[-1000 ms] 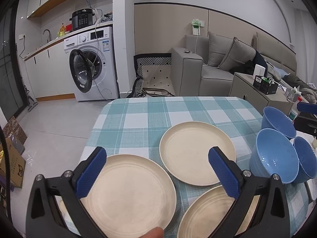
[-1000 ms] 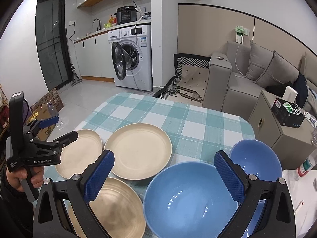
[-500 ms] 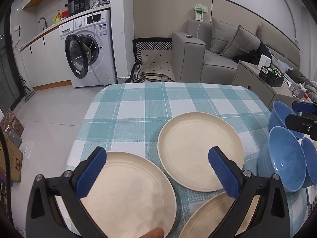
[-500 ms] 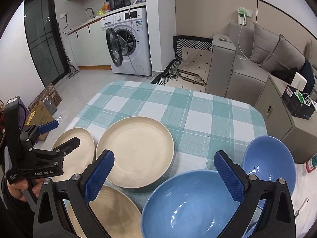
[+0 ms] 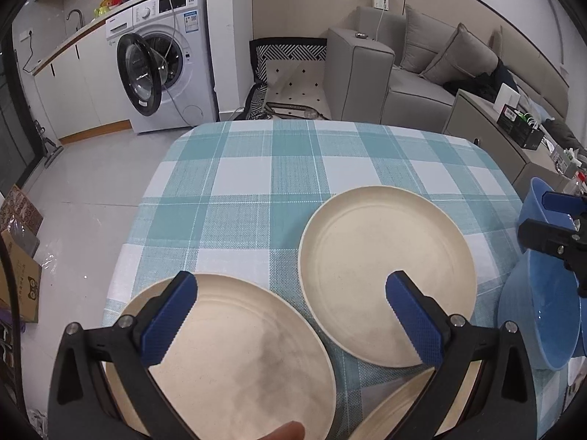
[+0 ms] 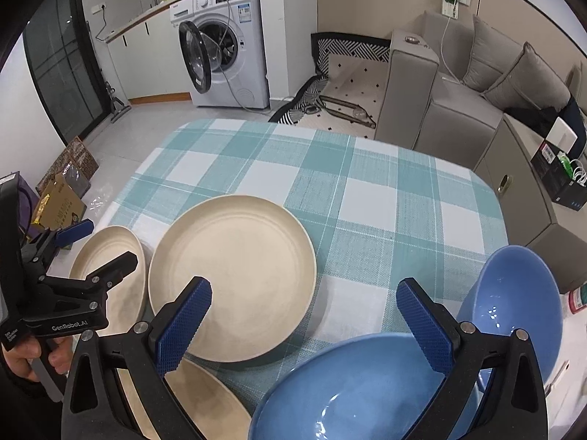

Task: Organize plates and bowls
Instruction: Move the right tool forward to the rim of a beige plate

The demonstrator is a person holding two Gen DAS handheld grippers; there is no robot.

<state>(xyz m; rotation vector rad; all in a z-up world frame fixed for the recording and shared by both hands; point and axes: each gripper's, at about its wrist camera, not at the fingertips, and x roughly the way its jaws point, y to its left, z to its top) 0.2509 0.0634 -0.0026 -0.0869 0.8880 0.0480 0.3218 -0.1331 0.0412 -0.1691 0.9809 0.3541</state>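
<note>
Risk: chipping or sliding cream plates if stacked crooked | left tongs spread wide, empty, over left plate | middle plate landmark, touching left plate's rim | right tongs apart, empty, above near bowl, right of middle plate.

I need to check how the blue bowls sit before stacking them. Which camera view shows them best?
The right wrist view: the near blue bowl and the far blue bowl both show their insides, between and beyond the open right gripper. The left wrist view catches the bowls only at its right edge, partly hidden by the right gripper.
</note>
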